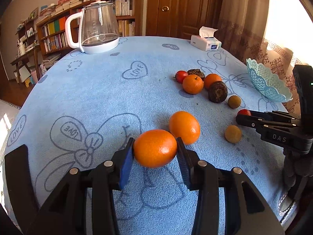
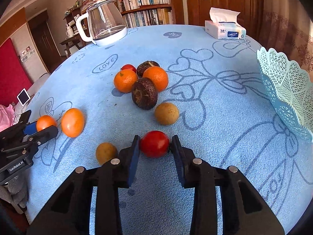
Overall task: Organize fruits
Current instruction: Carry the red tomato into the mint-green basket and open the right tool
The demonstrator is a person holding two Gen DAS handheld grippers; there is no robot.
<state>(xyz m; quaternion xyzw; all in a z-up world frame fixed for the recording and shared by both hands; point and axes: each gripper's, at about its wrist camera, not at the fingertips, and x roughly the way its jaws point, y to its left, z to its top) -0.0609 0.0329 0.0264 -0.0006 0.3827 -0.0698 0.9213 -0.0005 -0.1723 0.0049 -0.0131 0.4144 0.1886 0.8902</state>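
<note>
Left gripper (image 1: 155, 148) pinches an orange (image 1: 155, 148); right gripper (image 2: 155, 144) pinches a tomato (image 2: 155, 144). Lift straight, squeeze gently, carry toward the basket (image 2: 287, 90) at right.

A home living room: bookshelves (image 2: 148, 5), wooden door (image 1: 183, 7), cloth-covered table (image 1: 109, 90).

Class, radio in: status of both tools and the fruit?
Left tool shut on orange. Right tool shut on red fruit. Basket empty, path clear.
</note>
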